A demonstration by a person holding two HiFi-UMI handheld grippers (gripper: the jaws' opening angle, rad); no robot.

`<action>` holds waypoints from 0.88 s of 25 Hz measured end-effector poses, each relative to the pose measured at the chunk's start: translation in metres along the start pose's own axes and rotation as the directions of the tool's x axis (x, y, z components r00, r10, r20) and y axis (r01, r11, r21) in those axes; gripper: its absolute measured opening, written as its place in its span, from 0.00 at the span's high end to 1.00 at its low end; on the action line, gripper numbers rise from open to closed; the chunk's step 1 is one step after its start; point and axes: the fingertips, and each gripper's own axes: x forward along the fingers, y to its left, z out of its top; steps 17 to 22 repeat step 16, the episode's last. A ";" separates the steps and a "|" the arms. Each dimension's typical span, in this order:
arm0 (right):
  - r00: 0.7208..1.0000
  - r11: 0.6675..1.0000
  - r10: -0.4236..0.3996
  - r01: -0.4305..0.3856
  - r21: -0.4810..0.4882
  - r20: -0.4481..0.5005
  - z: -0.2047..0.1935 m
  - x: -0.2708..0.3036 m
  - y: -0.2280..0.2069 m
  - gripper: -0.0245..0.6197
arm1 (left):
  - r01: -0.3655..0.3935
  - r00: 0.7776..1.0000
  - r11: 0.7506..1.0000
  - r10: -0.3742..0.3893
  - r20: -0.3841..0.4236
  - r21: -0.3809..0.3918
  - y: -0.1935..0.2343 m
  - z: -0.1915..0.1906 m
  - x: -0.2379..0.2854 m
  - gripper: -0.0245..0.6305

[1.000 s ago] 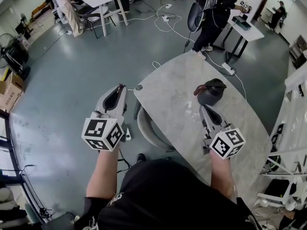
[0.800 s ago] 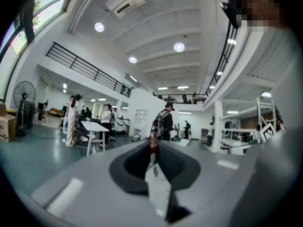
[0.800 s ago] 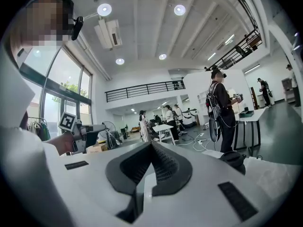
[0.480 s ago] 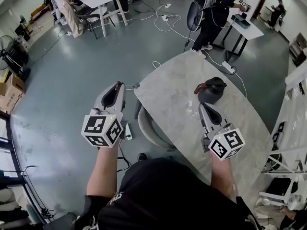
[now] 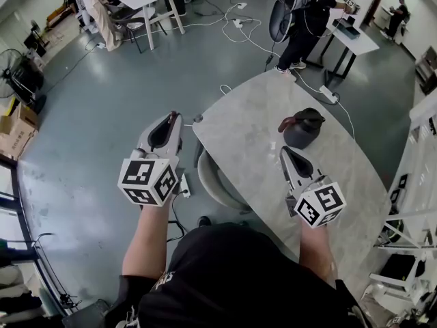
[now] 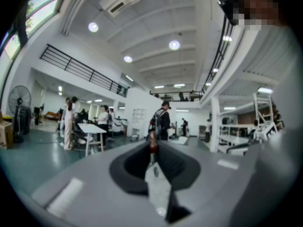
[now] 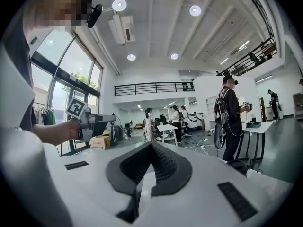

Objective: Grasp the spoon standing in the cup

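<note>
A dark jug [image 5: 301, 130] with a reddish handle stands on the round marble table [image 5: 246, 121]. No cup or spoon can be made out in any view. My right gripper [image 5: 283, 150] hovers over the table just short of the jug, its jaws shut and empty [image 7: 151, 144]. My left gripper [image 5: 175, 115] is held off the table's left edge, over the floor, level and pointing away. Its jaw tips meet with nothing between them [image 6: 151, 141]. The right gripper view also shows the left gripper [image 7: 90, 123] in a hand.
A grey chair [image 5: 213, 183] is tucked under the table's near left edge, with a power strip [image 5: 184, 185] on the floor beside it. Cables [image 5: 239, 29] trail across the floor. A person [image 5: 307, 19] stands beyond the table by a white desk [image 5: 351, 36].
Both grippers stay almost where they were, still shut. The head view has shifted only slightly.
</note>
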 end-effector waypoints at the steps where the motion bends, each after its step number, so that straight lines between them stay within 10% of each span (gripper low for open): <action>1: 1.000 1.000 0.000 0.000 0.002 0.001 -0.001 0.000 -0.001 0.98 | 0.002 1.000 1.000 -0.002 0.000 0.000 -0.001 0.000 0.001 0.89; 22: 1.000 1.000 0.002 -0.001 -0.006 0.007 0.000 0.005 0.000 0.98 | 0.000 1.000 1.000 0.000 0.001 -0.003 0.002 -0.003 0.001 0.89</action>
